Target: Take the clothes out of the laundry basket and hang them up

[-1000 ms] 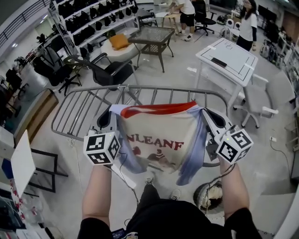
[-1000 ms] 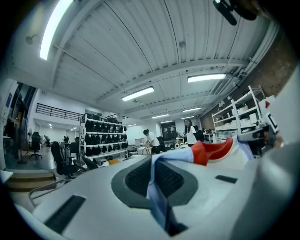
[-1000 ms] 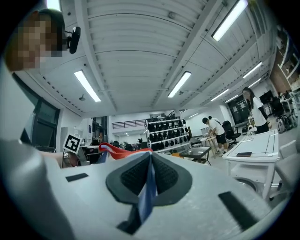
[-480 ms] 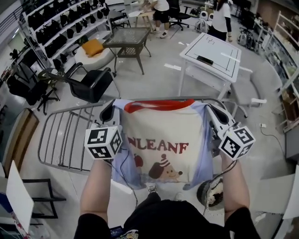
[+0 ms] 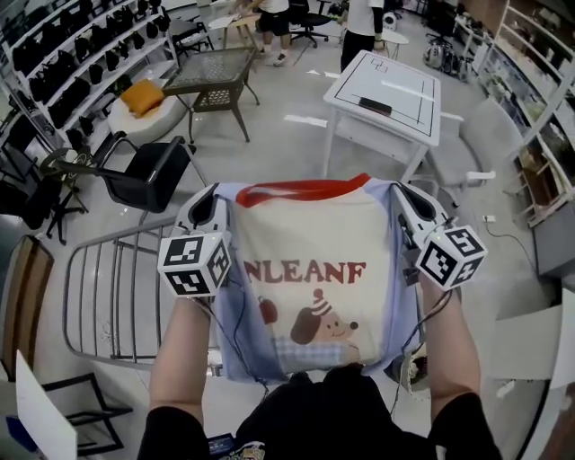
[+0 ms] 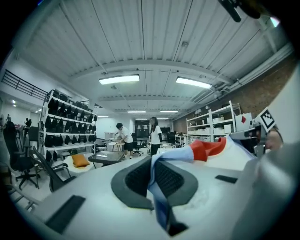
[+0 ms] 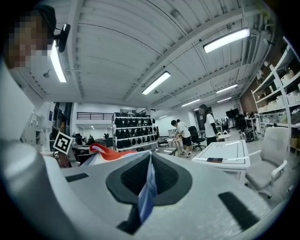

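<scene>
A cream T-shirt (image 5: pixel 310 269) with a red collar, light-blue sleeves, red letters and a cartoon animal hangs spread between both grippers in the head view. My left gripper (image 5: pixel 214 202) is shut on its left shoulder, and blue cloth (image 6: pixel 157 187) runs out from between the jaws. My right gripper (image 5: pixel 401 199) is shut on the right shoulder, where a blue fold (image 7: pixel 146 190) is pinched. The red collar (image 6: pixel 206 147) shows past the left jaws. The grey drying rack (image 5: pixel 108 296) lies low at the left. No laundry basket is in view.
A white table (image 5: pixel 382 94) stands ahead on the right, a black chair (image 5: pixel 144 175) and a glass-topped table (image 5: pixel 208 72) ahead on the left. Shelves with black bags (image 5: pixel 63 63) line the far left. People (image 5: pixel 364 18) stand at the back. A grey chair (image 5: pixel 463 157) stands at the right.
Both grippers have swung to the right with the shirt held between them. The shirt now hangs flatter and wider. The rack has slid to the lower left, and the white table is nearer.
</scene>
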Available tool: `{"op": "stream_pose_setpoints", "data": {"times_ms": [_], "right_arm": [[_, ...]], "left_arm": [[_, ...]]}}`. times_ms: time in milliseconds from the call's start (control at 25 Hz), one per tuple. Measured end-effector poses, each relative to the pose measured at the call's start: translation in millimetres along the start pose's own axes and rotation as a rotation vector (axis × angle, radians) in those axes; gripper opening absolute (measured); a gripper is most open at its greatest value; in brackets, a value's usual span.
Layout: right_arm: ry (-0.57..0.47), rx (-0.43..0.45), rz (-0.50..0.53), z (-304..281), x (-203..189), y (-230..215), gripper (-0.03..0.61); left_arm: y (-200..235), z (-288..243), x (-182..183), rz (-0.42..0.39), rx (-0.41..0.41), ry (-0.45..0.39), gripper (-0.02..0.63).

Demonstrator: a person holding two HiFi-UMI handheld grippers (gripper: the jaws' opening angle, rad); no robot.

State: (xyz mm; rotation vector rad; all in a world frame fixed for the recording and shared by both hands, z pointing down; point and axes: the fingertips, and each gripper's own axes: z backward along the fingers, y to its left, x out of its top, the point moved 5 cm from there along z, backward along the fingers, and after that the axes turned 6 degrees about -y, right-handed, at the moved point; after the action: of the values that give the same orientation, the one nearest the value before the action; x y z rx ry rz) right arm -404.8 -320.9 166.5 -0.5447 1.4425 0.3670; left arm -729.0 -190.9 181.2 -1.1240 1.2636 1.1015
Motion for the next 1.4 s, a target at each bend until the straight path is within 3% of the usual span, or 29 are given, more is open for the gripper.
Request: {"op": "stream_pose_setpoints", "data": {"times_ms": [240, 600, 1080, 1400], "right_arm": [[0.037, -0.019, 0.007, -49, -2, -18, 0.011], [0.101, -0.004, -0.039, -104, -37, -58, 0.011], [0.3, -0.008, -0.085, -147, -141, -99, 0.011], [0.403, -0.022, -0.091, -157, -181, -108, 0.011]], "left_arm": [[23, -40, -5, 0.012, 0.004, 0.019, 0.011], [33, -85, -27, -0.017, 0.071, 0.073, 0.011], [38, -126, -122, -0.038, 0.11, 0.261, 0.012], [38, -138, -168, -0.066, 0.095, 0.398, 0.014]]}}
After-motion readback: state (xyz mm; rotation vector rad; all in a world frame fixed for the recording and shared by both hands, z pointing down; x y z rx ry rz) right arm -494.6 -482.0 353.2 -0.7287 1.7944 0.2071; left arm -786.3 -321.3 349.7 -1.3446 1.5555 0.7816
